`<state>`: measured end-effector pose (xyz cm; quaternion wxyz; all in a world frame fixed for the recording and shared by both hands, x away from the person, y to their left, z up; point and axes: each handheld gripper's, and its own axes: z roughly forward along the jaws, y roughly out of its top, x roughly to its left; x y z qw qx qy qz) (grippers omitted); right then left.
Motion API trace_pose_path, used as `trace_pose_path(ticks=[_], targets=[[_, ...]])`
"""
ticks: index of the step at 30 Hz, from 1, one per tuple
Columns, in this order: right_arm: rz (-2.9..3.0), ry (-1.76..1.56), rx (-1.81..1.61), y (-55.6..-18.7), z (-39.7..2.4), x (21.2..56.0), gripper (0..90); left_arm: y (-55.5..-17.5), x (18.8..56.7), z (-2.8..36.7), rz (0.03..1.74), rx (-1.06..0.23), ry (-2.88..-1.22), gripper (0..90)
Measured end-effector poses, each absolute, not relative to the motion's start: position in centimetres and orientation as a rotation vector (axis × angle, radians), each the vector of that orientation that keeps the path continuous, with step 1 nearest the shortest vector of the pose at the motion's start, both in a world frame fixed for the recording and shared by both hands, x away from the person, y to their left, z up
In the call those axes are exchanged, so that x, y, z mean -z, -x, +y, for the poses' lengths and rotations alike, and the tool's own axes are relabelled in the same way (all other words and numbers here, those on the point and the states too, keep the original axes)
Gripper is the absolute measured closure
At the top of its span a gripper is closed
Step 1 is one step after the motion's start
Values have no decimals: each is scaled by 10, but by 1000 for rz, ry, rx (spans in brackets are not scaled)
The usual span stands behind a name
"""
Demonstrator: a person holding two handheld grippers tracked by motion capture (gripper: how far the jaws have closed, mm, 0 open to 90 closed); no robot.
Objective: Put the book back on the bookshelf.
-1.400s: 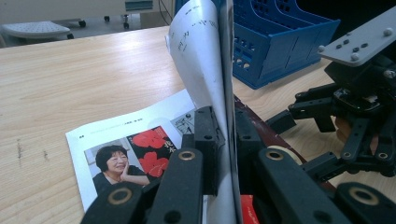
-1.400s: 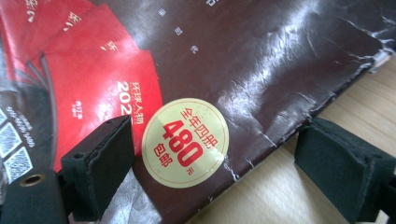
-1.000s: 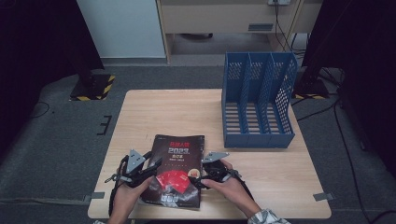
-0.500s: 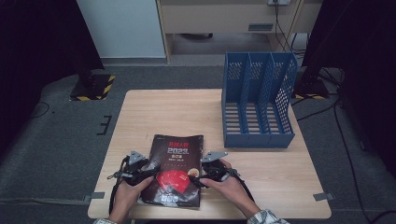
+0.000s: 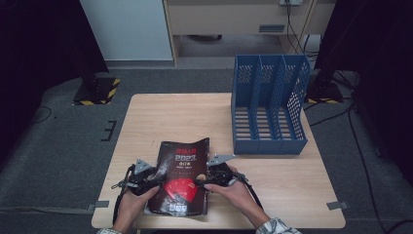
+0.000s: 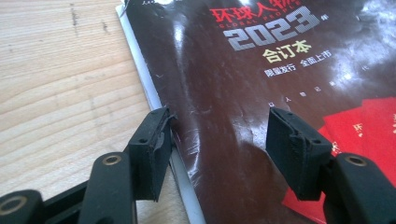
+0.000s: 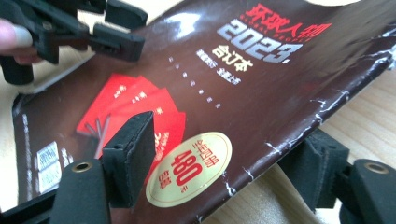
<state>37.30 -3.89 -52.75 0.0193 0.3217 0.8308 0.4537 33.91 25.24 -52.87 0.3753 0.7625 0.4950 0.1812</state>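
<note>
A thick magazine (image 5: 182,170) with a glossy dark brown cover, "2023" in silver and red cards printed on it, lies at the table's near edge. My left gripper (image 5: 155,176) is at its left side, open; one jaw rests by the page edge and the other hangs over the cover (image 6: 224,70). My right gripper (image 5: 203,181) is at its right side, open, with one jaw over the cover (image 7: 210,93) and the other under the raised, cracked spine edge. The left gripper (image 7: 116,28) shows across the magazine in the right gripper view.
A blue three-slot file rack (image 5: 270,112) stands on the light wooden table (image 5: 170,117) at the back right, its open side facing me. A grey floor with cables surrounds the table. A person's hands (image 5: 234,192) hold both grippers.
Both grippers stay at the magazine's two sides with almost no movement. The magazine lies where it was.
</note>
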Motion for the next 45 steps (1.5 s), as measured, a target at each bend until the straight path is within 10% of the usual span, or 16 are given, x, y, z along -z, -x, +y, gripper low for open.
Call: trace_pose_path(ticks=[45], targets=[[2588, -1084, -1287, -405, -40, 488, 373, -340, 533, 210, 1111, -510, -2033, 401]])
